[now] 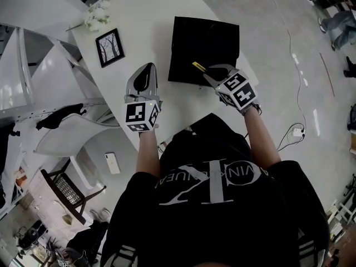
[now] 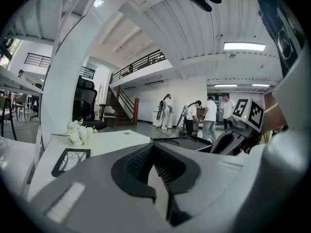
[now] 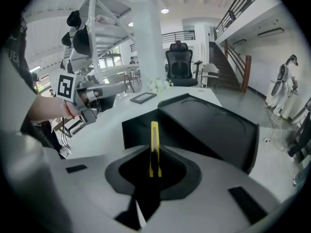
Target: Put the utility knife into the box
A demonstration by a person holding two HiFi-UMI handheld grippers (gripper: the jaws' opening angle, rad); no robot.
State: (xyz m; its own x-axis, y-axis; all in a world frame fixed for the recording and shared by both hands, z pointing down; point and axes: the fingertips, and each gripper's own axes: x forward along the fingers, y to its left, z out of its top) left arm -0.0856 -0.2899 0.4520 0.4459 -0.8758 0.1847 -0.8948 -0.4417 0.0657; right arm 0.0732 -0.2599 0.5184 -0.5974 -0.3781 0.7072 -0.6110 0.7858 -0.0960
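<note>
- The jaws of the right gripper [image 3: 154, 155] are clamped on the yellow utility knife [image 3: 154, 132]. They pinch it near its rear end, so most of its length sticks straight out ahead of them.
- The left gripper [image 2: 155, 152] has its jaws drawn together at the tips with nothing between them. It hangs over the white table [image 1: 144, 15], beside the work and apart from it.
- The black box [image 3: 133, 130] sits open just in front of the knife, with its lid [image 3: 214, 125] tilted up on the far right side. In the head view the knife's front end [image 1: 198, 67] reaches over the box's near edge.
- The step in hand looks like the carry-in, with the release not yet done.
- To do it well, the knife should probably go further forward until its whole length is past the near wall. It should then come down low and level before the jaws part, so that it lies flat and does not tip on the rim.
- The raised lid is the thing to steer clear of. A bump from the gripper could swing it or shift the box.
- The picture frame [image 1: 109, 47] stands well to the left and is no obstacle.
</note>
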